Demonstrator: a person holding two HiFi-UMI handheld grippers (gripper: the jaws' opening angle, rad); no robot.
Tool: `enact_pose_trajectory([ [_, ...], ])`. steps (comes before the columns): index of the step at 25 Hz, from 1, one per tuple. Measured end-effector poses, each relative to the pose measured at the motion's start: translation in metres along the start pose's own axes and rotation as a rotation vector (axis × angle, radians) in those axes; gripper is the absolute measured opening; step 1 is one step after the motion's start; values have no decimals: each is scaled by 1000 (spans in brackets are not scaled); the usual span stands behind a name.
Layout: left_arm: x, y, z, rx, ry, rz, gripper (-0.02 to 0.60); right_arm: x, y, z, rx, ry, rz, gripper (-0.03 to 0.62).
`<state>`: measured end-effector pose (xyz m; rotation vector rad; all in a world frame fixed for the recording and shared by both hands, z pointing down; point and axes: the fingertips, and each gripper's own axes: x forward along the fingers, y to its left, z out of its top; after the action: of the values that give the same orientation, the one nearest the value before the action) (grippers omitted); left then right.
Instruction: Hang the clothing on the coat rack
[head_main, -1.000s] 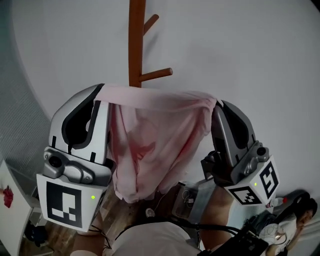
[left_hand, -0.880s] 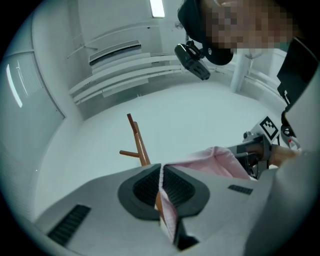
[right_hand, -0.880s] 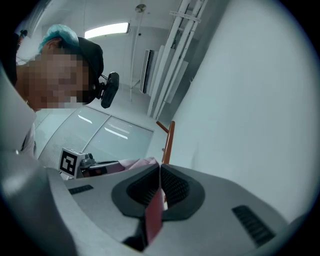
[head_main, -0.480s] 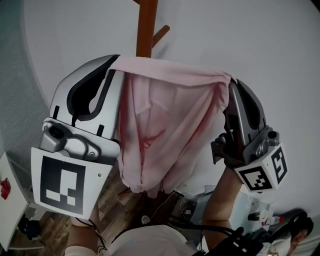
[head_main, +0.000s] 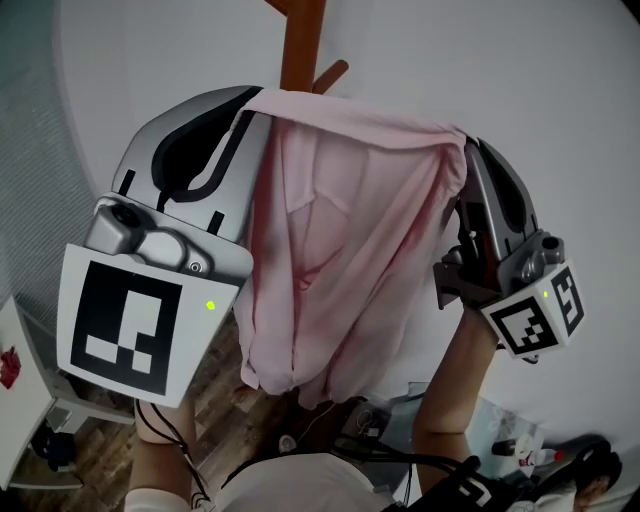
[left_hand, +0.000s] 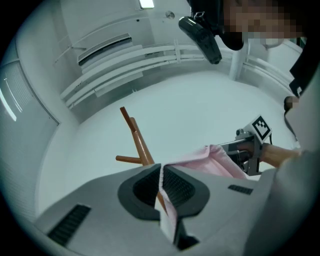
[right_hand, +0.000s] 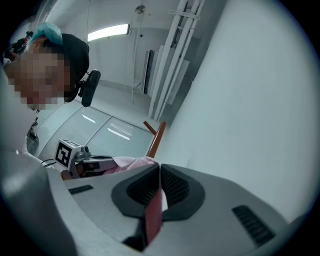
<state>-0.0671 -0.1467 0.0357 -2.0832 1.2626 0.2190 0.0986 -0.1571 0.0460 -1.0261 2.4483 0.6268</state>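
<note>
A pale pink garment (head_main: 340, 250) hangs stretched between both grippers in the head view, its top edge pulled taut. My left gripper (head_main: 258, 100) is shut on the garment's left upper corner; in the left gripper view the pink cloth (left_hand: 167, 212) is pinched between the dark pads. My right gripper (head_main: 466, 145) is shut on the right upper corner, with cloth (right_hand: 155, 212) clamped between its pads. The brown wooden coat rack (head_main: 302, 45) stands just behind the garment's top edge, one peg (head_main: 333, 73) angled up to its right. The pole (left_hand: 141, 145) also shows beyond the left jaws.
A white wall (head_main: 520, 80) stands behind the rack. Wood flooring (head_main: 215, 400) lies below, with a white cabinet (head_main: 25, 400) at lower left and clutter (head_main: 510, 440) at lower right. My arms (head_main: 445, 400) reach upward.
Both grippers have risen with the garment, carrying its top edge closer to the upper part of the rack; the lower peg has passed behind the cloth.
</note>
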Motion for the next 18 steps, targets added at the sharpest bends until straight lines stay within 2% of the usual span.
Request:
enact_pose_trajectory([
  [7,4,1,-16,17,45,19,15,11,-10,-22,17,54,8,23],
  [11,7,-2,-24,60,80,29,16,16,-19,-34,39,81,0,23],
  [18,4,-6,-17,134,106,43,16,19,-23,-42,71,118,-3,23],
])
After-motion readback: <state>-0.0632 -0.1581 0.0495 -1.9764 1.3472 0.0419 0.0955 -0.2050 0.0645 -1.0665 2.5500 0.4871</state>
